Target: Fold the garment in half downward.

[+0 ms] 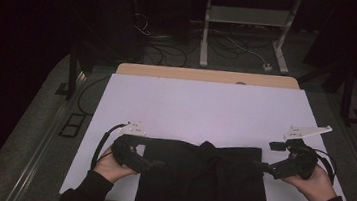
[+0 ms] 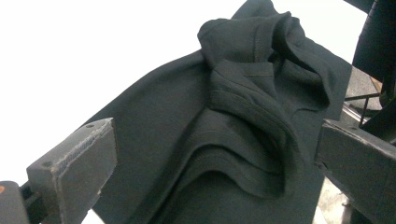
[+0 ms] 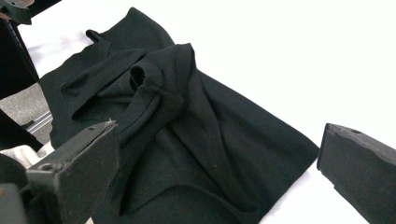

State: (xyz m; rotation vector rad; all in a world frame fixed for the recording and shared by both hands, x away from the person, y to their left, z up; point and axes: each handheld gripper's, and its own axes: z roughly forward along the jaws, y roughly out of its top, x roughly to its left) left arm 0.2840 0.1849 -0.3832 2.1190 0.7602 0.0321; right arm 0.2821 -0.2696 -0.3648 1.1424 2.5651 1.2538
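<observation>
A black garment (image 1: 206,176) lies folded at the near edge of the white table (image 1: 201,108), with a bunched lump of collar or sleeve at its far middle. My left gripper (image 1: 152,164) rests at the garment's left edge, jaws wide open with cloth (image 2: 224,140) lying between them. My right gripper (image 1: 261,165) sits at the garment's right edge, also open, with the folded cloth (image 3: 187,135) spread between its jaws. Neither gripper holds the fabric.
A wooden strip (image 1: 209,75) borders the table's far edge. Beyond it, cables (image 1: 172,44) and a white desk frame (image 1: 244,27) stand on the floor. A person's sleeve and leg (image 3: 14,60) appear at the left of the right gripper view.
</observation>
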